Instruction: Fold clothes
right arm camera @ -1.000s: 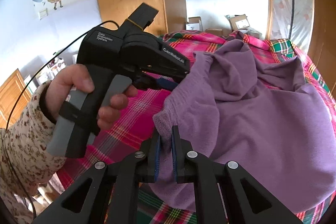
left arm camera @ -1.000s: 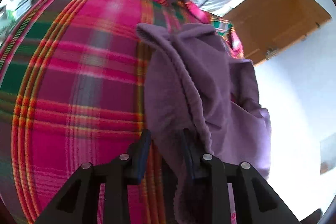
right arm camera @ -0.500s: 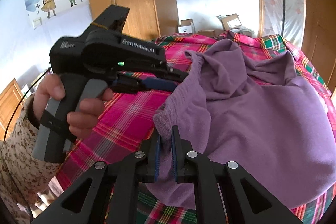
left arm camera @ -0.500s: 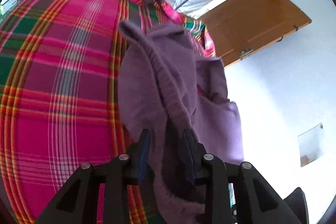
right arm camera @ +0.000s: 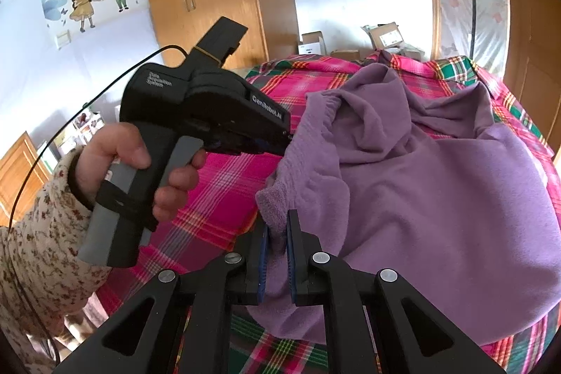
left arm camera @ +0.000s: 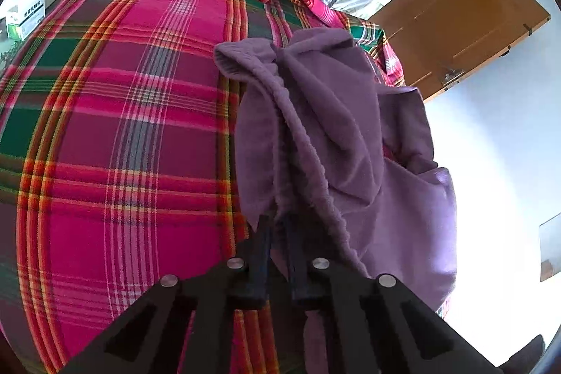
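The left gripper (left arm camera: pixel 277 226) has closed its fingers on the purple garment's (left arm camera: pixel 336 128) edge.

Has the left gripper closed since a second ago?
Yes. In the left wrist view the left gripper now pinches the purple garment edge; earlier its fingers stood apart around it. The plaid bedspread lies beneath.

The purple garment (right arm camera: pixel 438 198) covers much of the plaid bed (right arm camera: pixel 224 184) and hides the fingertips of the left hand-held gripper (right arm camera: pixel 289 137). The sleeve (right arm camera: pixel 38 255) runs off the picture's edge. Print on the white box (left arm camera: pixel 24 9) is too small to read.
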A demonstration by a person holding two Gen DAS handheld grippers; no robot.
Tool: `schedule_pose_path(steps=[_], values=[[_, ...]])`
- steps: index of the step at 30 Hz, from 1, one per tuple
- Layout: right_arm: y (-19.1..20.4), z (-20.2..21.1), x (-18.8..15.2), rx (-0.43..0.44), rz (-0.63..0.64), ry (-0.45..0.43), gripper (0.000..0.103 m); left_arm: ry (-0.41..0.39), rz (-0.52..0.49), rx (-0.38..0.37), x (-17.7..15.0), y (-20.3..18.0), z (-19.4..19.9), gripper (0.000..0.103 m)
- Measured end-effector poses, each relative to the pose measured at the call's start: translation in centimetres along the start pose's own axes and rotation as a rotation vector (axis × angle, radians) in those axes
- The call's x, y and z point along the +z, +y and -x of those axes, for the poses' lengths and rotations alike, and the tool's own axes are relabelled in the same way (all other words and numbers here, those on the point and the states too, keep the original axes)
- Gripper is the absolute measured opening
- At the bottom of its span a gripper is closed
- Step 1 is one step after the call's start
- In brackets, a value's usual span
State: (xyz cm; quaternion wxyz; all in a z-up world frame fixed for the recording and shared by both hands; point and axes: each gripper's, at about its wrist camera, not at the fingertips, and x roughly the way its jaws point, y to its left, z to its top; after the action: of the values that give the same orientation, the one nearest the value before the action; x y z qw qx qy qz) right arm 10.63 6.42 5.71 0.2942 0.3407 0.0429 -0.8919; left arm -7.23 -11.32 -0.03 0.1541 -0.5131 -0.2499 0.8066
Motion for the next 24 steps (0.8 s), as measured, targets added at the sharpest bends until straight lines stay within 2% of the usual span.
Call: schedule_pose_path(steps=[4, 8, 11, 13, 15, 20, 24], values=[[0.0, -0.1, -0.1, -0.001, -0.003, 0.006, 0.010, -0.048, 0.091, -0.050, -0.4, 1.7, 1.6, 0.004], [0.2, -0.4, -0.2, 0.012, 0.001, 0.008, 0.010, -0.146, 0.140, -0.053, -1.3, 3.1, 4.2, 0.004], [0.9, -0.8, -0.3, 0.036, 0.021, 0.019, 0.010, -0.188, 0.170, -0.050, -1.7, 4.3, 5.3, 0.004], [1.4, -1.3, -0.5, 0.051, 0.037, 0.037, 0.010, -0.180, 0.189, -0.033, -1.8, 5.0, 4.8, 0.004], [1.8, -1.9, -0.7, 0.064, 0.050, 0.057, 0.010, -0.129, 0.217, -0.028, -1.8, 5.9, 3.7, 0.004], [2.7, -2.7, -1.0, 0.075, 0.095, 0.080, 0.010, -0.121, 0.275, -0.119, -1.5, 7.3, 3.2, 0.007], [3.2, -3.5, -1.3, 0.077, 0.109, 0.108, 0.010, -0.121, 0.287, -0.157, -1.2, 8.2, 3.1, 0.012]])
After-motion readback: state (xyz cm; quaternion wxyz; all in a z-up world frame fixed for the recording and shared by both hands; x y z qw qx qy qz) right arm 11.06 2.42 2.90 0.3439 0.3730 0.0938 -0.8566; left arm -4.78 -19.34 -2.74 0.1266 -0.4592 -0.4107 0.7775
